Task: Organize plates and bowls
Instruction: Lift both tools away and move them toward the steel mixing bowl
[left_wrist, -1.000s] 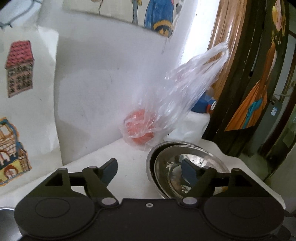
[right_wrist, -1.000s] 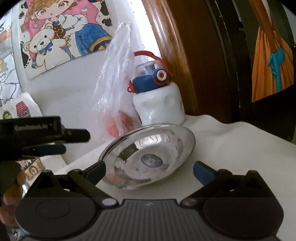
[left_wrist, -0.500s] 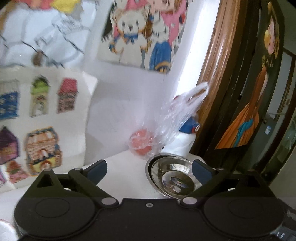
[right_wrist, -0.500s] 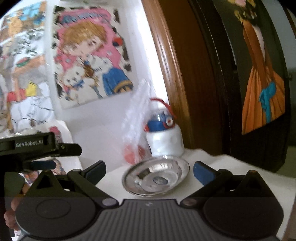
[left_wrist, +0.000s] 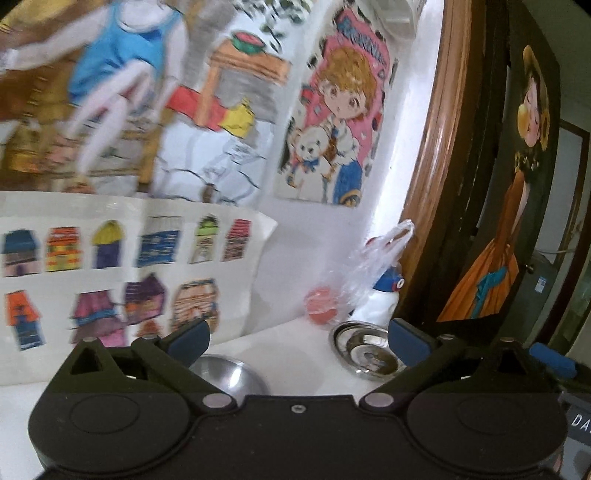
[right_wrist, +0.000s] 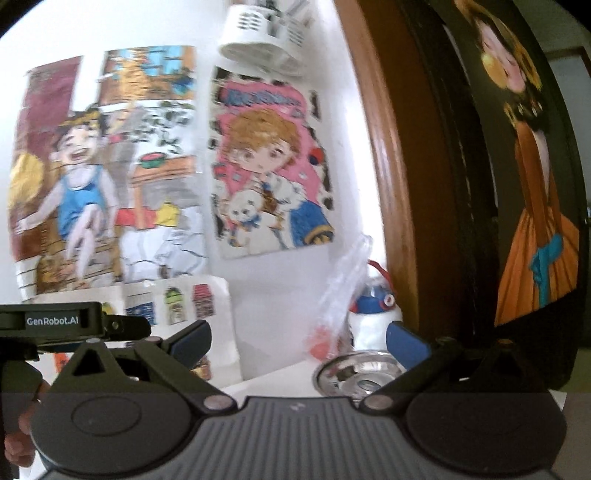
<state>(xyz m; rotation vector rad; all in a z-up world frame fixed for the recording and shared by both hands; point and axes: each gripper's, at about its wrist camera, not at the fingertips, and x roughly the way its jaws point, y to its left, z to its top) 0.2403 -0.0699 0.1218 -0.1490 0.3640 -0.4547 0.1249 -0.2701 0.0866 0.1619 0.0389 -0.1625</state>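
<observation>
Steel is what matters here: a stack of shiny plates (left_wrist: 364, 352) sits low and right of centre in the left view, on the white desk (left_wrist: 295, 343) by the far wall, just in front of a clear bag (left_wrist: 354, 284) and a white bottle (right_wrist: 373, 321). A second steel bowl (left_wrist: 229, 374) lies nearer, partly hidden behind the left tool (left_wrist: 298, 341). Both tools are spread wide and carry nothing; the right tool (right_wrist: 298, 343) hovers well short of the stack. To do the step well, I would come in low and level, pinch one rim only, and keep clear of the bag. Legible writing: "GenRobot.AI" at the right view's left edge.
</observation>
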